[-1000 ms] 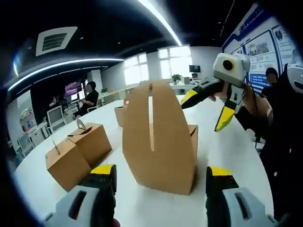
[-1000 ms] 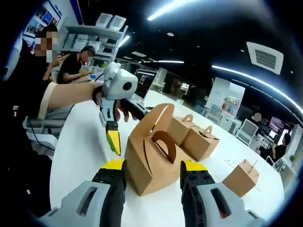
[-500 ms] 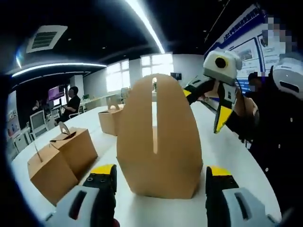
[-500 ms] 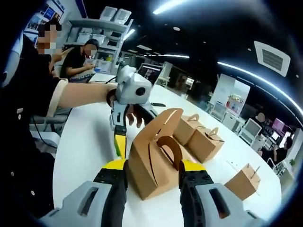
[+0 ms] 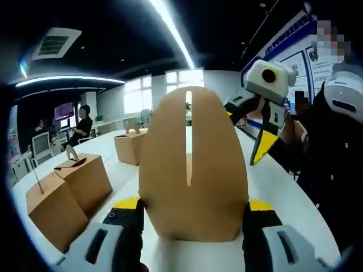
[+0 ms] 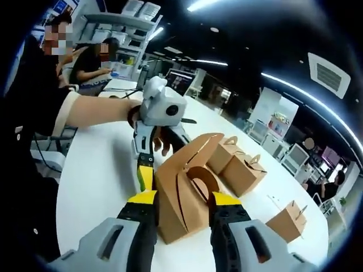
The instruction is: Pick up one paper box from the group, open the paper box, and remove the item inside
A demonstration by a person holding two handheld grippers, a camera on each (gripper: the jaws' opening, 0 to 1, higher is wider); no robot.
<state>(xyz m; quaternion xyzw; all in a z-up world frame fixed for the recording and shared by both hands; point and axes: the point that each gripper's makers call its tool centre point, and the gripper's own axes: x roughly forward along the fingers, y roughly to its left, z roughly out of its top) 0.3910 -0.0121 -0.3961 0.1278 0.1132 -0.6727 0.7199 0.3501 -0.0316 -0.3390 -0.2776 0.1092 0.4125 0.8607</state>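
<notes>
A brown paper box [image 5: 193, 170] with a tall rounded, slotted flap stands on the white table [image 5: 283, 190]. My left gripper [image 5: 193, 218] is open, and its yellow-tipped jaws flank the base of the box. Beyond the box, up and to the right, my right gripper [image 5: 249, 133] hangs with its jaws spread. In the right gripper view the same box [image 6: 184, 195] sits between the jaws of my open right gripper [image 6: 182, 201]. The left gripper [image 6: 148, 167] reaches in from the far side with one yellow fingertip [image 6: 146, 177] beside the box. The box's contents are hidden.
Two more closed boxes [image 5: 48, 207] [image 5: 85, 178] stand at the left and another box [image 5: 130, 147] further back. In the right gripper view a pair of boxes [image 6: 238, 170] sits behind the near one, and a single box [image 6: 289, 218] to the right. People sit at desks behind.
Both cameras have come closer to the near box, which now looks larger. Its base now lies between the left gripper's jaws. The box itself has not moved.
</notes>
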